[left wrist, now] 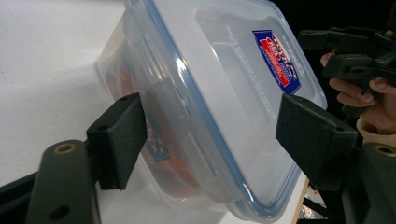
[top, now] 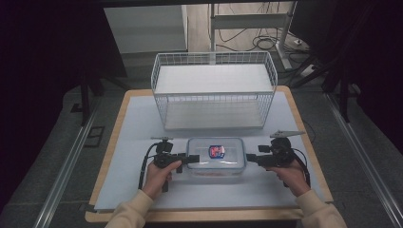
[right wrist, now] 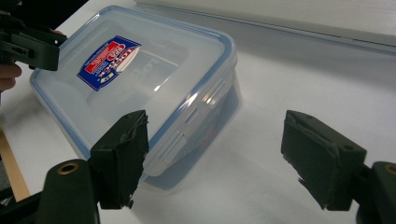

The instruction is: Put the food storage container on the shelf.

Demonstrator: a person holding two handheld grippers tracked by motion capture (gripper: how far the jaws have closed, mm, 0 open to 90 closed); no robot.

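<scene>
A clear plastic box with a blue-rimmed lid and a red and blue label lies on the white mat near the table's front. Something red shows through its wall. My left gripper is at the box's left end, open, with its jaws astride that end of the box; its left pad is close to the side clip. My right gripper is open just off the right end, where the box's corner sits by its left pad.
A white wire basket with two shelves stands behind the box, its open side facing me. The white mat covers a wooden table. Beyond the table are a metal frame and cables on the floor.
</scene>
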